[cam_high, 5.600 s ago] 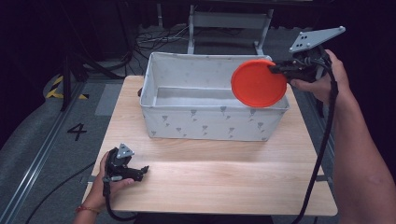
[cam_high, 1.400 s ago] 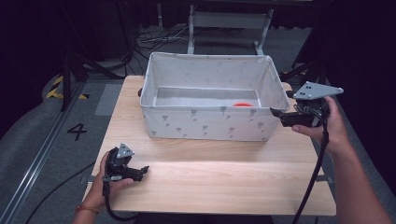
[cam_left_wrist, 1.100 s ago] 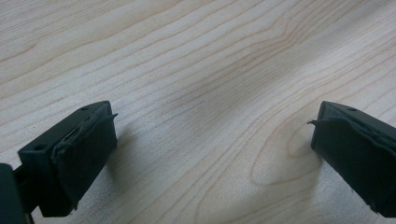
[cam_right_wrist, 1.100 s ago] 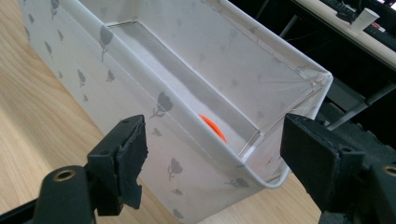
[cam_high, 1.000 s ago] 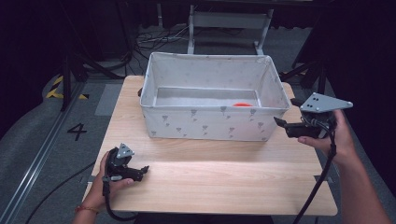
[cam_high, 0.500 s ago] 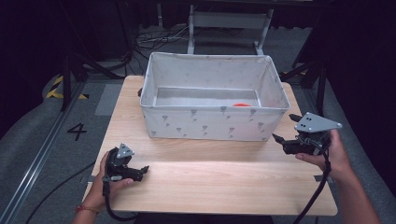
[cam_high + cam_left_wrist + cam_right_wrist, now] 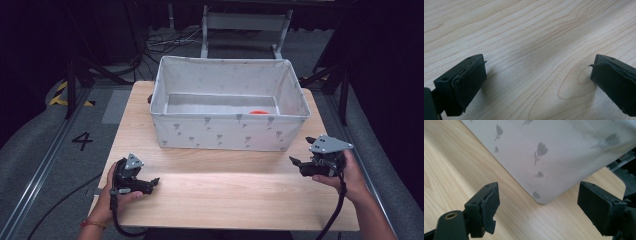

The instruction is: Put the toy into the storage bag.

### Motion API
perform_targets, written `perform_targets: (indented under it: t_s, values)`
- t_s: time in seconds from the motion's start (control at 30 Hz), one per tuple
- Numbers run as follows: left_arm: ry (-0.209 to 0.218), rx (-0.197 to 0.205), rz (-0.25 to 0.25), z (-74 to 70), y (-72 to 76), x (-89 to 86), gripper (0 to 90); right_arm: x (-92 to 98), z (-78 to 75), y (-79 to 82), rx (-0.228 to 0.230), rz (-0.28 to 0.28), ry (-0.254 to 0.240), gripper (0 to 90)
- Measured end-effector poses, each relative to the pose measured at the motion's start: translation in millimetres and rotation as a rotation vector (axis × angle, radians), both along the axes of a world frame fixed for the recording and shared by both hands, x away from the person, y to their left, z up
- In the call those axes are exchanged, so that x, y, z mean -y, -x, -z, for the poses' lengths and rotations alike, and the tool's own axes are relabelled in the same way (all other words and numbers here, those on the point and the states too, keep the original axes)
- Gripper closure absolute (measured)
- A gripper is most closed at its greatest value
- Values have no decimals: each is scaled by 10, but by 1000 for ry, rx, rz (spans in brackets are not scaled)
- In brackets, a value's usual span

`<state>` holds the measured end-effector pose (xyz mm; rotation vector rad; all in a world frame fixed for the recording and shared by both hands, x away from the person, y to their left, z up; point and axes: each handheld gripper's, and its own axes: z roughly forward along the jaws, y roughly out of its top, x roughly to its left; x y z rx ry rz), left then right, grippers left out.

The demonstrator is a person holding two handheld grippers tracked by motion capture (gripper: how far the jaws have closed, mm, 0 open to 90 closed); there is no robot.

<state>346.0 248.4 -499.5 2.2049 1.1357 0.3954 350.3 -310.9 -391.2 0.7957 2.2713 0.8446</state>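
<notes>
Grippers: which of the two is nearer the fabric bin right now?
The right gripper. It sits just off the bin's front right corner, which looms behind its open jaws in its own view. The left gripper rests farther back on bare table.

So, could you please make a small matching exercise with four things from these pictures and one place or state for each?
Things:
1. orange disc
2. fabric bin
3. left gripper
4. right gripper

Places or states:
a. open, at the table's near left
b. inside the bin, at its right end
c. open, near the bin's right corner
d. white with grey flowers

Pairs: 1-b, 2-d, 3-a, 4-c
</notes>
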Motion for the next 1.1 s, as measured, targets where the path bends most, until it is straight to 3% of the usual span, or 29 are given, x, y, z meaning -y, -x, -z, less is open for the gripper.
perform_targets:
  t_s: [0.17,0.33,0.73,0.83,0.87,0.93,1.1]
  values:
    - [0,1,-1,0,0,1,5,44,136,76,12,-12,2,189]
    - [2,1,-2,2,1,1,5,102,258,131,-4,-5,-8,189]
    - [1,1,-1,0,0,1,5,373,728,279,-111,30,-84,187]
    - [1,1,-1,0,0,1,5,408,788,302,-126,40,-79,187]
    - [1,1,-1,1,0,1,5,471,851,331,-161,47,-117,189]
    - [1,-1,-1,0,1,1,5,496,872,350,-161,54,-119,189]
    - [3,-3,-6,1,7,4,6,648,1014,446,-211,79,-169,183]
